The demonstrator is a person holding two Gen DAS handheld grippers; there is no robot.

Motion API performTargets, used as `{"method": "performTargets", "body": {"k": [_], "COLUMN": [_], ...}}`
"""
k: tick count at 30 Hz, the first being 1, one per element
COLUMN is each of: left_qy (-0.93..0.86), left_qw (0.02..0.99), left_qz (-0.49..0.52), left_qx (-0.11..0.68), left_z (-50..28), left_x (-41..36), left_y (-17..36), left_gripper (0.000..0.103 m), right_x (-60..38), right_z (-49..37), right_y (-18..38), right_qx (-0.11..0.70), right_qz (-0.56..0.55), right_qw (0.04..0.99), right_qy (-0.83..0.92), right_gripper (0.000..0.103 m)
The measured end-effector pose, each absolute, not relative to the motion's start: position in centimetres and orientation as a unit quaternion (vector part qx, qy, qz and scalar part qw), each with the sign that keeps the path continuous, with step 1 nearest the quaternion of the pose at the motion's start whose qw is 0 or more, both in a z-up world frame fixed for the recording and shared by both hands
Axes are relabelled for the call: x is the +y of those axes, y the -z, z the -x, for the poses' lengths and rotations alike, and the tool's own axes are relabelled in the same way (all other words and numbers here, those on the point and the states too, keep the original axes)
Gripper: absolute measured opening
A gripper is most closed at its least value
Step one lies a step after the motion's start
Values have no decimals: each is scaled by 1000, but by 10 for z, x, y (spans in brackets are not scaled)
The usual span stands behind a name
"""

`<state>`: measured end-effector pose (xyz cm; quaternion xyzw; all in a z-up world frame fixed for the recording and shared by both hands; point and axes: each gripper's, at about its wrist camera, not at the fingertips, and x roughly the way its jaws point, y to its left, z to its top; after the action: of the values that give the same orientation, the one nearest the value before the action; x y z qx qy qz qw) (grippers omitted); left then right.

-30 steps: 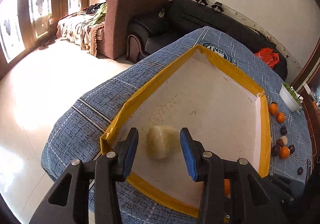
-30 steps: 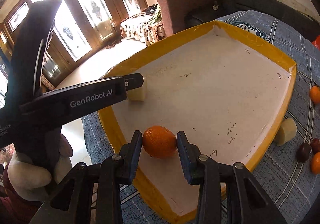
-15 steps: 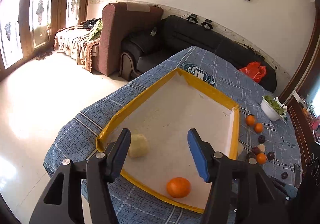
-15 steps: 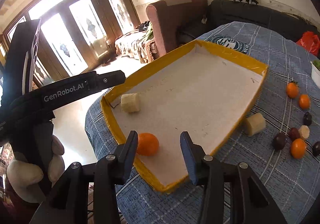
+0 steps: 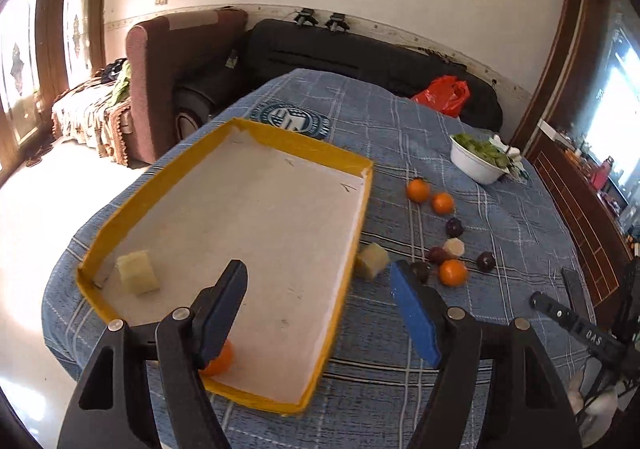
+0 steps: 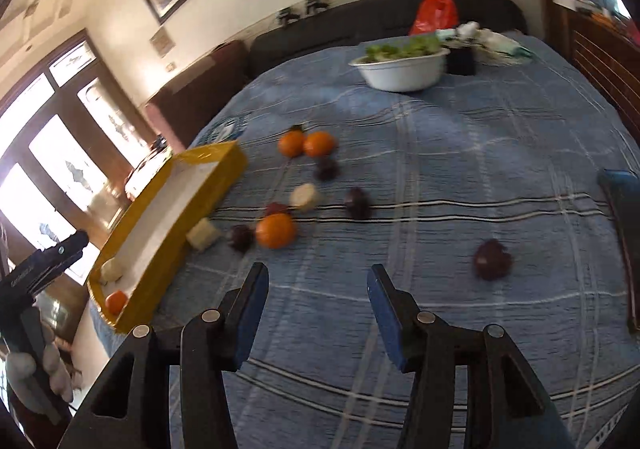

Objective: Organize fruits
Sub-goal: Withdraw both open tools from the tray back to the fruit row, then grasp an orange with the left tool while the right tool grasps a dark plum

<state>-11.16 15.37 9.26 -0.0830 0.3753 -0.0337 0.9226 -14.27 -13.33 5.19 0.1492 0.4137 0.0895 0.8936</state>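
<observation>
Both grippers empty, jaws opening, nothing between them. Left gripper [image 5: 318,311] wide, hanging over the near end of the tray [image 5: 362,205]. Right gripper [image 6: 316,311] about half open, over bare blue tablecloth [image 6: 500,153].

Key relation: loose fruit lies ahead-left of the right gripper, btwn it and the tray. Nearest orange [image 6: 276,230] sits just beyond its left finger, dark plum [image 6: 241,237] touching or nearly so on the tray side, pale chunk [image 6: 203,233] right against the tray wall. One lone plum [image 6: 493,259] off to the right, well apart from the rest. Right hand looks closer to the pile; left probably suits the chunk by the wall.

Already in tray: one orange [image 5: 218,360], one pale chunk [image 5: 138,272], near end. Oranges round, no long axis; chunks blocky, cut-looking. Right view blurred, so plum details unclear.
</observation>
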Motion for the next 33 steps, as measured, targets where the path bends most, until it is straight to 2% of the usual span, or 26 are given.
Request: {"method": "performTargets", "body": {"k": [8,19,21,23,27,33], "left_qy": [126,144,148,155,167,177], "left_qw": [904,893,892,891,891,884], "left_qz": [33,10,1,-7,-23,-39], "left_qx": [407,426,427,426,421,431], "left_z": [94,77,73,69,58,37], "left_x": [80,62,55,47,31,5], "left_y": [-65,-44,-42,-42,-38,-24], "left_gripper": [73,73,73,73,73,66], "right_x": [-193,-190,-185,-180,-188,-199], "right_z": [136,112,110,108,111,114], "right_y": [-42,-14,-13,-12,-11,-12], "right_qx": [417,438,441,439,425,417], "right_qz": [-166,-130,-105,-85,-103,-142], "right_qw": [894,889,891,894,898,897], "right_qy": [-13,10,21,32,33,31], "right_gripper": [56,57,50,38,28,28]}}
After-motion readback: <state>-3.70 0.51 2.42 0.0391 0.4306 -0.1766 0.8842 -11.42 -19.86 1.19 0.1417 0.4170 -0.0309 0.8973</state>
